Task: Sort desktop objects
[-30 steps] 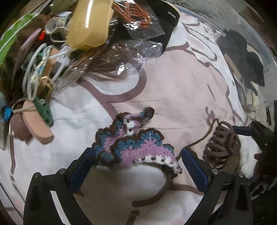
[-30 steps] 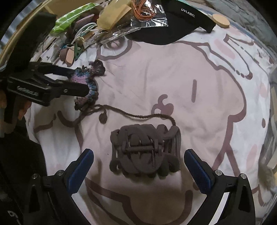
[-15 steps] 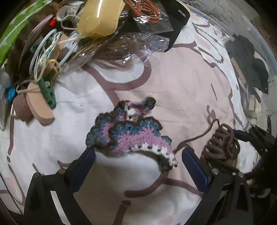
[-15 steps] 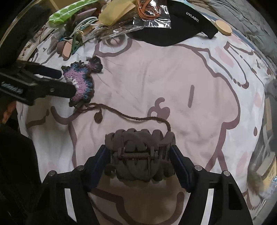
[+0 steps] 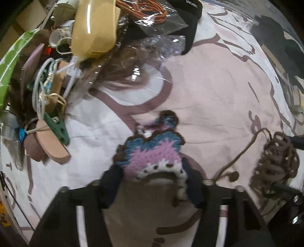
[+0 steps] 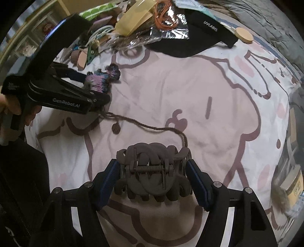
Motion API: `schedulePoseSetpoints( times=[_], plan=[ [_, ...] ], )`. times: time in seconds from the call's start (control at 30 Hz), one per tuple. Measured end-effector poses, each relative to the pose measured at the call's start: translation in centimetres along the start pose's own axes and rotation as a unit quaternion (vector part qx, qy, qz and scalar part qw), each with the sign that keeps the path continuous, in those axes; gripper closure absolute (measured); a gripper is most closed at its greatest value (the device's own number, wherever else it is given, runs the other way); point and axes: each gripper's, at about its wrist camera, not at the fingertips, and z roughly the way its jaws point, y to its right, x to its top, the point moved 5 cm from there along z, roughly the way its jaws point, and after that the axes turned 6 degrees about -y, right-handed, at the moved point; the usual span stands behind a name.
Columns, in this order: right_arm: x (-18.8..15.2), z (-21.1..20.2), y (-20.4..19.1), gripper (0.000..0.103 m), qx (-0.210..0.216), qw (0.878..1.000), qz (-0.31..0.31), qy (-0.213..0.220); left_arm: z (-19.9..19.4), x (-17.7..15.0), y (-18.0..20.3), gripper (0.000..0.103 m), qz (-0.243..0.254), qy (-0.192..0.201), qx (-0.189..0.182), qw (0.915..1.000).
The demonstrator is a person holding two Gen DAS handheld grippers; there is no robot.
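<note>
A crocheted piece in blue, pink, white and brown sits between my left gripper's fingers, which are shut on its near edge. It also shows in the right wrist view, held by the left gripper. A brown claw hair clip is clamped between my right gripper's blue pads. The clip also shows at the right of the left wrist view. A brown yarn strand runs from the crocheted piece to beside the clip.
A clutter pile lies at the back left: yellow case, orange cord in a bag, white cables, green clip. A black visor and round wooden disc lie at the back. The surface is a pink-and-white printed sheet.
Both grippers have closed: the left onto the crocheted piece, the right onto the brown hair clip. The left gripper moved forward over the crocheted piece.
</note>
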Motion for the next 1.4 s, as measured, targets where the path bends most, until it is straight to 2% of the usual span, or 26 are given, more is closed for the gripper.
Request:
schedulePoseSetpoints(
  times=[0.03,0.13,0.2,0.4,0.67,0.9,1.07,1.23,1.4],
  plan=[
    [0.0,-0.2,0.2,0.031,0.001,1.0,0.003,0.003,-0.1,0.0,-0.3,0.063,0.001,0.002,0.001,1.0],
    [0.0,-1.1,1.1,0.031,0.005,1.0,0.013,0.012,-0.5,0.0,-1.2,0.078,0.002,0.011,0.001,0.9999],
    [0.1,-1.4,1.1,0.031,0.004,1.0,0.018,0.018,-0.8,-0.1,-1.6,0.081,0.002,0.017,-0.005,0.9998],
    [1.7,-1.9,1.3,0.031,-0.004,0.999,0.035,0.04,-2.9,-0.2,-2.6,0.083,-0.002,0.047,-0.025,0.9986],
    [2.7,-6.2,1.9,0.031,-0.007,0.993,0.053,0.104,-8.1,0.2,-3.4,0.083,-0.015,0.115,-0.063,0.9912],
    [3.6,-11.5,2.4,0.031,-0.01,0.981,0.072,0.177,-13.0,2.3,-2.3,0.083,-0.022,0.182,-0.101,0.9778],
    [4.0,-15.8,2.6,0.031,-0.014,0.969,0.08,0.232,-16.5,3.0,-0.4,0.083,-0.004,0.221,-0.121,0.9676],
    [3.9,-20.0,3.2,0.031,-0.021,0.954,0.097,0.281,-20.0,2.9,1.2,0.083,0.018,0.254,-0.139,0.9569],
    [3.4,-24.6,3.8,0.031,-0.021,0.934,0.122,0.335,-24.4,3.1,3.1,0.083,0.042,0.298,-0.154,0.9412]
  ],
)
